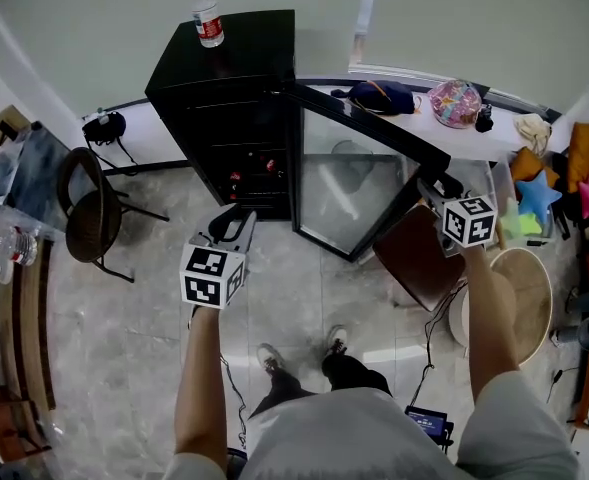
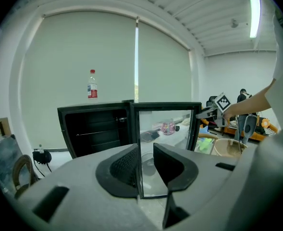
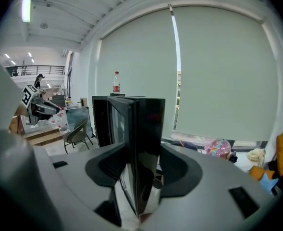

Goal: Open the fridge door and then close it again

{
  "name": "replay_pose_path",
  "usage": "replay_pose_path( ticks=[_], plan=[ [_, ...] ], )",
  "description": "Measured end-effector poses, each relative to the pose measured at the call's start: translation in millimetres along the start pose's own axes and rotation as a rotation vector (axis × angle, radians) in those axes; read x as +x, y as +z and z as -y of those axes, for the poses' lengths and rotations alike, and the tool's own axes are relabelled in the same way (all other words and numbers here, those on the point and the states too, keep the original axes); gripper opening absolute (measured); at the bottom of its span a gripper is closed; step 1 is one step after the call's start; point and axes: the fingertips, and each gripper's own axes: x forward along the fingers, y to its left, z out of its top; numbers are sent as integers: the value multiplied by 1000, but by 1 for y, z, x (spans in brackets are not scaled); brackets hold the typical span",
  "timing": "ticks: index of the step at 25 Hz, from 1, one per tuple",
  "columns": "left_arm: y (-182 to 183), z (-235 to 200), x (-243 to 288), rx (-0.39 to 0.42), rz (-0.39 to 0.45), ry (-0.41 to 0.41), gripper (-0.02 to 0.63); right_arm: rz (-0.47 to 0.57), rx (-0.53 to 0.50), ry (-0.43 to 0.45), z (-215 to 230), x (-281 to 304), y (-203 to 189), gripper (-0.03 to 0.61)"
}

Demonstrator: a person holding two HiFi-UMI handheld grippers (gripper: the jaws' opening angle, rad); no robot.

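A black mini fridge stands against the wall with a water bottle on top. Its glass door is swung wide open toward the right. My right gripper is at the door's free edge, and in the right gripper view the door's dark edge fills the gap between the jaws of that gripper, which are shut on it. My left gripper hovers in front of the open cabinet, touching nothing. In the left gripper view its jaws stand slightly apart with nothing between them, and the door is seen beyond.
A dark chair stands left of the fridge. A white ledge behind the door carries bags. A brown panel and a round basket sit on the floor under the door's free end. The person's feet are behind the grippers.
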Motion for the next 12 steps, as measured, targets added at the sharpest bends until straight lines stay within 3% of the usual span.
replay_pose_path(
  ticks=[6, 12],
  plan=[
    [-2, -1, -12, -1, 21, -34, 92, 7, 24, -22, -35, -19, -5, 210],
    [-9, 6, -23, 15, 31, -85, 92, 18, 9, 25, -71, -35, -10, 215]
  ],
)
